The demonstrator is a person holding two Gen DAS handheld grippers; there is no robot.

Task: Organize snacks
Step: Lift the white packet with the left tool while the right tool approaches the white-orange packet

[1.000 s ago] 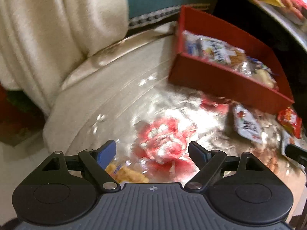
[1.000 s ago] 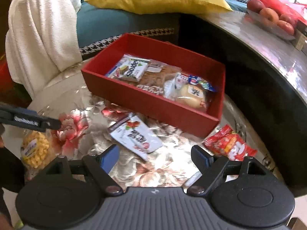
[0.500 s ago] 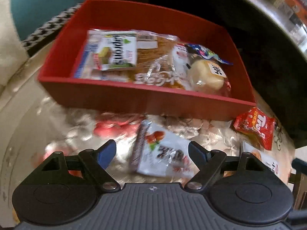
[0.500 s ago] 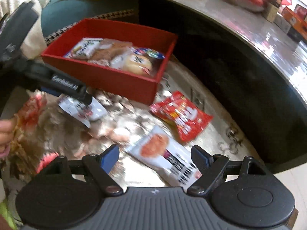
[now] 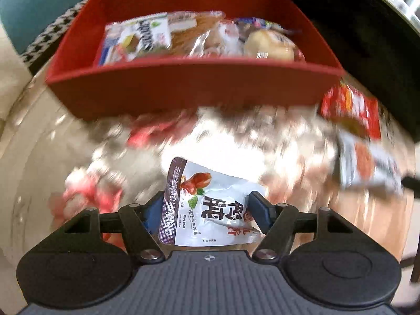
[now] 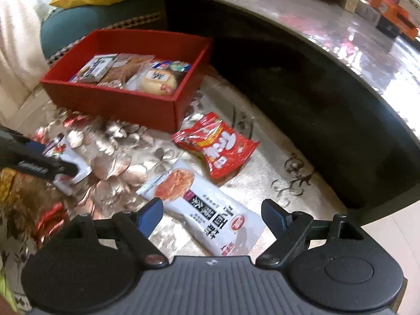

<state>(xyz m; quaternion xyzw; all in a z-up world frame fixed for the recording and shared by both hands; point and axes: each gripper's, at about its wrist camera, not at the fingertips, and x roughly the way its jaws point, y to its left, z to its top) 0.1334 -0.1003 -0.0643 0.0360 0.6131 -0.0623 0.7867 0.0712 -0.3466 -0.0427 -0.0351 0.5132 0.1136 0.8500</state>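
In the left wrist view, the left gripper point(image 5: 206, 210) sits at the lower middle of the frame, pointing steeply down. A white snack packet point(image 5: 210, 204) with a red drumstick picture lies between its blue-tipped fingers point(image 5: 258, 207), and the jaws are closing on it; both pads look to be at the packet's edges, though whether they press yet cannot be told. Across the top of the frame stands the red box point(image 5: 189, 89), with a white-and-green packet point(image 5: 147, 35) at its left, a brown clear-wrapped snack point(image 5: 194, 31) in its middle and a round pale bun point(image 5: 267, 46) at its right. At the right edge lie a red packet point(image 5: 351, 110) and, below it, a blurred long white packet point(image 5: 367, 162).

In the right wrist view, the left gripper point(image 6: 68, 169) enters from the left edge over its white snack packet point(image 6: 73, 162), on the shiny flowered tablecloth point(image 6: 118, 157). The red box point(image 6: 123, 102) lies upper left of centre. The red packet point(image 6: 218, 147) rests just beside the box's near right corner. Below it, the long white packet point(image 6: 204, 210) lies flat, its lower end between the fingers of the right gripper point(image 6: 212, 215), whose jaws stand wide and do not touch it. A dark rounded table point(image 6: 328, 60) fills the right.
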